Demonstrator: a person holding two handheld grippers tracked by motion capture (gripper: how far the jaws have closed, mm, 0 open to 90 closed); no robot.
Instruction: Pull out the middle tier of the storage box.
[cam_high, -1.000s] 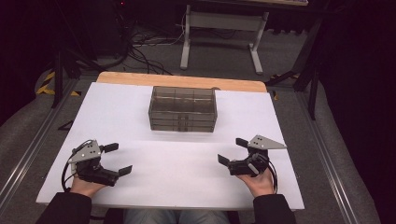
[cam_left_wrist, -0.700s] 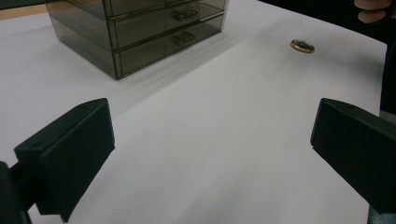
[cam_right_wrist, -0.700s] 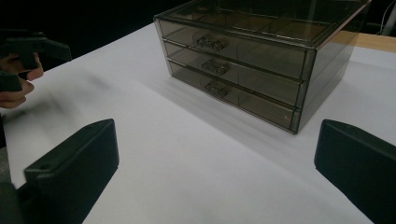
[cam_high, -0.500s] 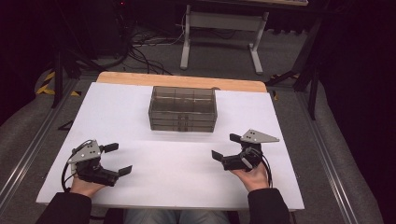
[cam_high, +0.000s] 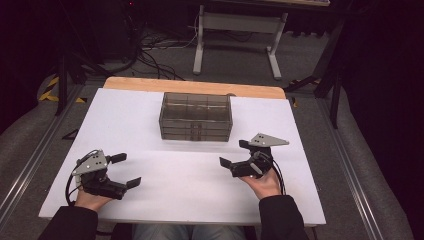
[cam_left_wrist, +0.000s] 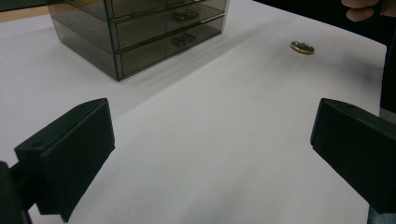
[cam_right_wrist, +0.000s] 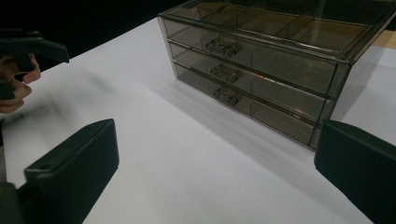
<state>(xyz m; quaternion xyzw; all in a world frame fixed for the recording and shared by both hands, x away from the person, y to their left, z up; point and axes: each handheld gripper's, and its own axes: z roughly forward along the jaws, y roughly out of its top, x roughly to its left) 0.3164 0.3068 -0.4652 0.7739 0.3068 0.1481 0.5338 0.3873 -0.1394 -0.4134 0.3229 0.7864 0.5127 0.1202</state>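
A smoky clear plastic box (cam_high: 196, 116) with three shut drawers stands mid-table toward the far side; its front and small handles face me, seen close in the right gripper view (cam_right_wrist: 252, 60) and the left gripper view (cam_left_wrist: 140, 32). A small gold coin (cam_left_wrist: 302, 47) lies flat on the table right of the box. My left gripper (cam_high: 127, 170) rests open at the near left, nothing between its jaws (cam_left_wrist: 212, 126). My right gripper (cam_high: 233, 153) hovers open just right of the box's front, also empty (cam_right_wrist: 219, 140).
The white table top (cam_high: 125, 125) ends in a wooden strip (cam_high: 195, 87) at the far edge. Beyond it are a grey floor, cables and a metal stand (cam_high: 235, 30). Metal rails run along both sides of the table.
My right gripper has moved forward and left, closer to the drawer box's front. The left gripper has stayed where it was.
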